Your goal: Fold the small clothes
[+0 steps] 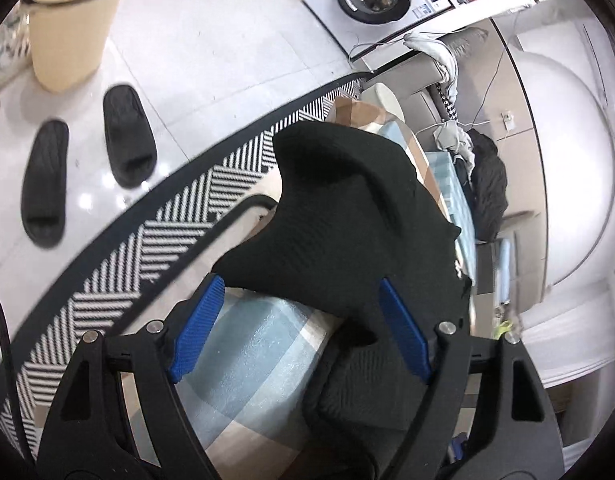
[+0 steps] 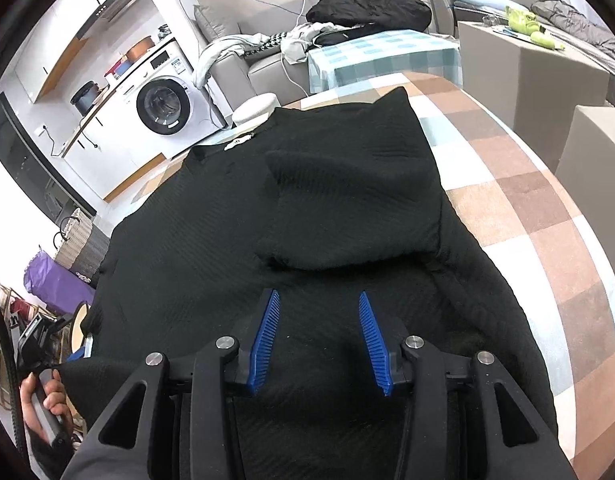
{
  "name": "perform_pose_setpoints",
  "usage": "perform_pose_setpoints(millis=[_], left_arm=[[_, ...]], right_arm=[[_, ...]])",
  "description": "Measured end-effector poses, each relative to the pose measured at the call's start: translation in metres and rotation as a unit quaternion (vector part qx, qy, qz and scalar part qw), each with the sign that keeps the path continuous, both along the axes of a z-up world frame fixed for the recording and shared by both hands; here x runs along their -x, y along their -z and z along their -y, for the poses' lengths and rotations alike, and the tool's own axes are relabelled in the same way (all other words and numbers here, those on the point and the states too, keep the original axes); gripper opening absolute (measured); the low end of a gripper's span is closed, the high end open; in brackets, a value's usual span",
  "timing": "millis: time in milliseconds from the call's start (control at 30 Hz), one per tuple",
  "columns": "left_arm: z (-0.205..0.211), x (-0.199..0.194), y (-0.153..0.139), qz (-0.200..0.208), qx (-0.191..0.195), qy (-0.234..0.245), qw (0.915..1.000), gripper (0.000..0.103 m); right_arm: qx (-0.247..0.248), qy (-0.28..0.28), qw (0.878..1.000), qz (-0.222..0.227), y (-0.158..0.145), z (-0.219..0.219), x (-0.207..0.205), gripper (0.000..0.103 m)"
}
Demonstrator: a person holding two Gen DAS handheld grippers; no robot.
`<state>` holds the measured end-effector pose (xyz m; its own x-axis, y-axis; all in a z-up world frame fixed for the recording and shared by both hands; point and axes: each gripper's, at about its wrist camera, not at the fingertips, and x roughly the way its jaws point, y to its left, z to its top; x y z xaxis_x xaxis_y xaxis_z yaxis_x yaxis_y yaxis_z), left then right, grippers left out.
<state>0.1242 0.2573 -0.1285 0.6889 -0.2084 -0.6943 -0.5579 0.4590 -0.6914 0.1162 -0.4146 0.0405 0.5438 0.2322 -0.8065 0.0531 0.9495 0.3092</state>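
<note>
A black knit garment (image 2: 267, 216) lies spread on a table with a checked cloth (image 2: 527, 208), one part folded over its middle. My right gripper (image 2: 318, 300) is open just above the garment's near part, holding nothing. In the left wrist view the same black garment (image 1: 339, 216) hangs over the table's edge. My left gripper (image 1: 301, 284) is open with the garment's edge lying between its blue pads (image 1: 403, 332), not clamped.
A herringbone rug (image 1: 147, 240), two black slippers (image 1: 127, 136) and a beige bin (image 1: 67, 32) are on the floor to the left. A washing machine (image 2: 163, 104), a sofa with clothes (image 2: 367, 4) and grey boxes (image 2: 547, 80) stand beyond the table.
</note>
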Motion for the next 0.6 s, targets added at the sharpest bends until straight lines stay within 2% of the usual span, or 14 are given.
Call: perform_pose_setpoints(millis=[167, 367, 533, 600], left_arm=[[-0.008, -0.01, 0.03, 0.003, 0.081, -0.007, 0.9967, 0.078], [-0.021, -0.023, 0.053, 0.007, 0.13, -0.015, 0.9914, 0.076], [-0.028, -0.034, 0.065, 0.008, 0.142, -0.016, 0.9896, 0.064], [-0.03, -0.036, 0.065, 0.008, 0.127, -0.02, 0.9916, 0.047]], right_arm=[[0.01, -0.005, 1.0, 0.003, -0.004, -0.01, 0.003, 0.043], [0.021, -0.003, 1.0, 0.009, -0.008, -0.017, 0.01, 0.043], [0.027, 0.002, 1.0, 0.013, -0.012, -0.02, 0.012, 0.043], [0.03, 0.001, 0.999, 0.015, -0.013, -0.022, 0.013, 0.043]])
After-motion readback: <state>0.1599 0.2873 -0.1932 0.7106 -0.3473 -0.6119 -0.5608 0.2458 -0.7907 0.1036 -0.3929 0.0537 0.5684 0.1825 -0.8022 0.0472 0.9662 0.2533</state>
